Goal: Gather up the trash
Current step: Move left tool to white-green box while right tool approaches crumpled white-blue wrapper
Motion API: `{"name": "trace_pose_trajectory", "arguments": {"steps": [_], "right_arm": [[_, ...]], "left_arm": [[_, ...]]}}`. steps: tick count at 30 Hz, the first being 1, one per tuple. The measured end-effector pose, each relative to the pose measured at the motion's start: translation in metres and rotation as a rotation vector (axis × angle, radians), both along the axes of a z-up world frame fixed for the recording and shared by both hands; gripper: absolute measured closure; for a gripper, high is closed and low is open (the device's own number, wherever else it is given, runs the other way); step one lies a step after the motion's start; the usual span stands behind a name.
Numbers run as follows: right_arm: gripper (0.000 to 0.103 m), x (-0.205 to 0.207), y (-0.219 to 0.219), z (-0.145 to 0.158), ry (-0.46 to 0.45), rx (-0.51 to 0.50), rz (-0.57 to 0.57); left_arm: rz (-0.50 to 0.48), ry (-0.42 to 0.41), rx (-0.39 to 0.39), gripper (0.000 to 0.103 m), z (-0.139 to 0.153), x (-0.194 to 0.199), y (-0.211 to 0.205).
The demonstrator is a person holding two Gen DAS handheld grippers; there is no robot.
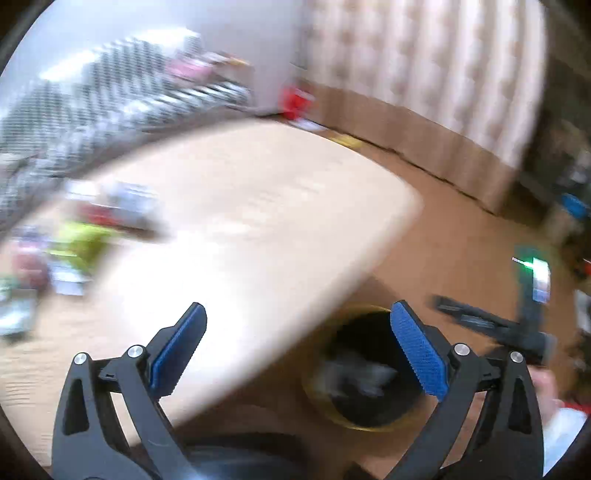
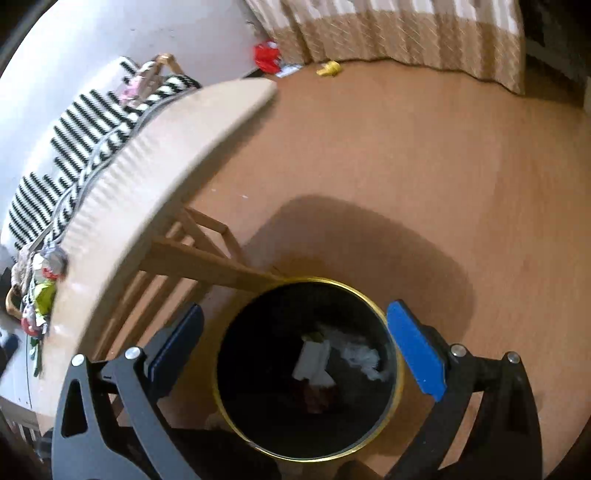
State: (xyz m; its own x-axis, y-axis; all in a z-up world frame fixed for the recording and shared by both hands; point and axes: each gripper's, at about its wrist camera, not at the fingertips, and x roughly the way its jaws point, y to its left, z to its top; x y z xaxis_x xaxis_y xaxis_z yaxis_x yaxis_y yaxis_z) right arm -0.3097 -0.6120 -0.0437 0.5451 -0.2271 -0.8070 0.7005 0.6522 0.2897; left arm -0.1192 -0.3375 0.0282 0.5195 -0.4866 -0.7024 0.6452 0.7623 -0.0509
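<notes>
A black bin with a gold rim (image 2: 391,321) stands on the floor beside the table; white crumpled paper (image 2: 364,358) and other trash lie inside it. My right gripper (image 2: 295,347) hovers right over the bin, open and empty. My left gripper (image 1: 297,347) is open and empty above the table's near edge, with the bin (image 1: 314,398) below it to the right. Blurred trash items (image 1: 81,243) lie on the light wooden table (image 1: 258,206) at the left; they also show in the right wrist view (image 2: 42,295). The left view is motion-blurred.
A black-and-white striped cloth (image 2: 88,122) hangs behind the table. A curtain (image 2: 399,33) lines the far wall, with a red object (image 2: 266,55) and a yellow object (image 2: 328,68) on the brown floor (image 2: 406,155). The other gripper's black body (image 1: 491,325) shows at right.
</notes>
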Motion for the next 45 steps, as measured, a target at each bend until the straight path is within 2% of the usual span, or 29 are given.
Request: {"name": "trace_pose_trajectory", "arguments": {"steps": [3,5,7,9,11,14,18,21,25,28,32,36,40,42,44,45], "right_arm": [[0.007,0.028,0.022,0.019,-0.039,-0.016,0.074],[0.007,0.043,0.039,0.031,-0.064,-0.020,0.123],[0.007,0.058,0.055,0.040,-0.077,-0.027,0.165],[0.007,0.075,0.073,0.046,-0.079,-0.035,0.208],[0.007,0.089,0.091,0.049,-0.073,-0.035,0.246],[0.007,0.108,0.114,0.053,-0.058,-0.044,0.298],[0.007,0.129,0.136,0.054,-0.039,-0.072,0.340],[0.007,0.148,0.146,0.057,-0.048,-0.074,0.350],[0.007,0.189,0.167,0.066,-0.081,-0.107,0.368],[0.007,0.227,0.181,0.068,-0.090,-0.131,0.396],[0.007,0.280,0.204,0.068,-0.109,-0.201,0.398],[0.007,0.322,0.227,0.069,-0.116,-0.293,0.423],[0.007,0.346,0.237,0.056,-0.111,-0.337,0.437],[0.007,0.356,0.238,0.048,-0.079,-0.308,0.463],[0.007,0.360,0.235,0.049,-0.098,-0.266,0.445],[0.007,0.361,0.234,0.051,-0.115,-0.249,0.433]], "left_arm": [[0.262,-0.052,0.062,0.006,0.002,0.039,0.083],[0.428,-0.034,0.091,0.006,-0.007,0.064,0.140],[0.583,0.022,0.096,0.006,-0.020,0.087,0.194],[0.675,0.068,0.072,0.006,-0.029,0.104,0.228],[0.726,0.102,0.052,0.006,-0.036,0.114,0.253],[0.735,0.132,0.046,0.006,-0.051,0.129,0.263],[0.725,0.217,0.019,0.006,-0.066,0.155,0.265],[0.711,0.216,0.015,0.006,-0.070,0.170,0.255],[0.715,0.257,-0.011,0.006,-0.075,0.188,0.251],[0.683,0.296,-0.052,0.006,-0.078,0.197,0.254],[0.723,0.287,-0.060,0.006,-0.077,0.202,0.274],[0.713,0.271,-0.027,0.006,-0.077,0.201,0.299],[0.806,0.260,-0.034,0.006,-0.078,0.195,0.340],[0.830,0.271,-0.079,0.006,-0.077,0.193,0.353],[0.808,0.294,-0.164,0.006,-0.074,0.191,0.353],[0.788,0.301,-0.182,0.006,-0.073,0.191,0.347]]}}
